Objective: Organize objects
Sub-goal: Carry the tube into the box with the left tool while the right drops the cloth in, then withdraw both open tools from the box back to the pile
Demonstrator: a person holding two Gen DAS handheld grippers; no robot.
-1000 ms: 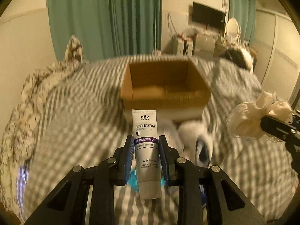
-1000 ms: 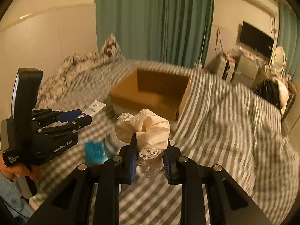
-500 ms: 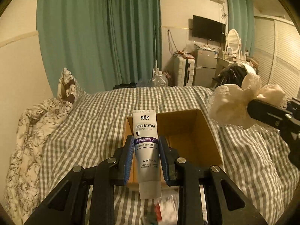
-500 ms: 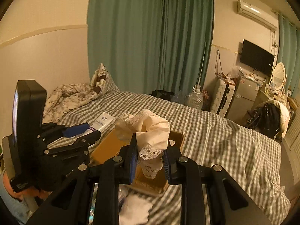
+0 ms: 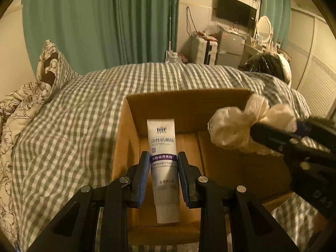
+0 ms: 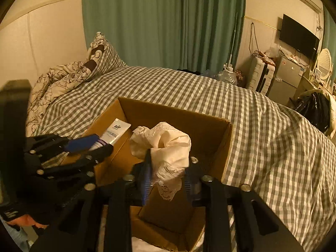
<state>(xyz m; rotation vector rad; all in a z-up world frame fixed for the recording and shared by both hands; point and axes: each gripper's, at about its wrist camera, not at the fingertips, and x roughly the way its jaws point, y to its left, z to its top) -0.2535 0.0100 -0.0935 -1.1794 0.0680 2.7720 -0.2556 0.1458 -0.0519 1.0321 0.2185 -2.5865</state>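
White plastic toothpaste tube [image 5: 162,163], printed with purple band, is held upright between the nearly closed jaws of the left gripper [image 5: 162,177], above the open cardboard box [image 5: 189,109]. Cream lace-trimmed cloth [image 6: 166,147], bunched, is seen between the jaws of the right gripper [image 6: 168,176], which have just been opening; whether the pads press on it cannot be told. Both items are poised over the box interior. The box is set on a bed [image 6: 262,130] covered in grey-white gingham. Green curtains [image 6: 157,21] are hung behind.
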